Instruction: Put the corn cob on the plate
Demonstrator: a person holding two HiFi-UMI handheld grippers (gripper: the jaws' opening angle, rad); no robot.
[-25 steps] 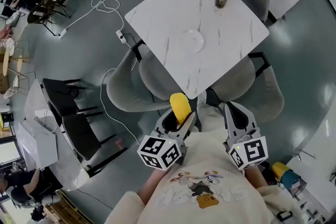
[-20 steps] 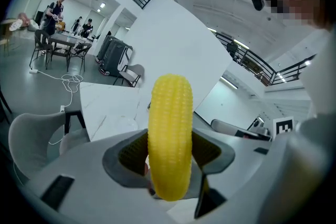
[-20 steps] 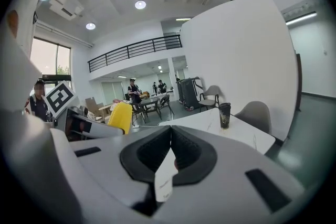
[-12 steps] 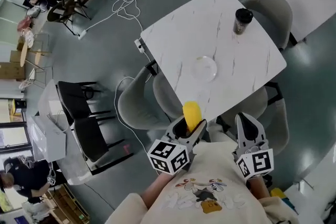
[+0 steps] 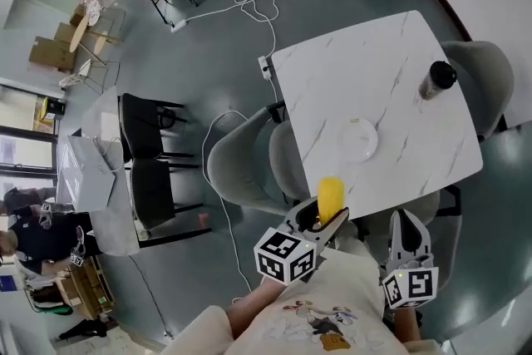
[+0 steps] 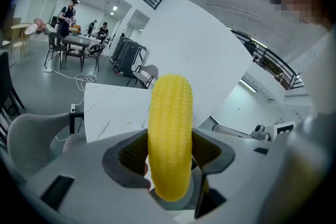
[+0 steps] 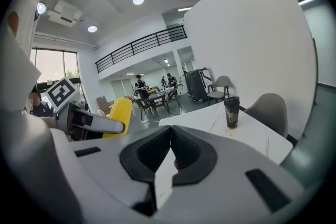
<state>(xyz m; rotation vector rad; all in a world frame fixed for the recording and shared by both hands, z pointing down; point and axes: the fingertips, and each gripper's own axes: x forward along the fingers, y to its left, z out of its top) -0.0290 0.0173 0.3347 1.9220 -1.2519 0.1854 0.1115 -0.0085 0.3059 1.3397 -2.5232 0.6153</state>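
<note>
Two grippers low in head view, close to person's torso. Left gripper (image 6: 169, 155) jaws clenched on corn cob (image 6: 169, 134); cob stands upright, top sticking well above jaws. Right gripper (image 7: 170, 153) jaws pressed together, nothing between them. Cob sits right by near edge of white marble table (image 5: 332, 87), up in the air. Plate (image 5: 358, 142) on table near that edge, apart from cob. Dark cup (image 5: 435, 80) stands toward table's right side. Grey chair (image 5: 237, 166) at table's left.
</note>
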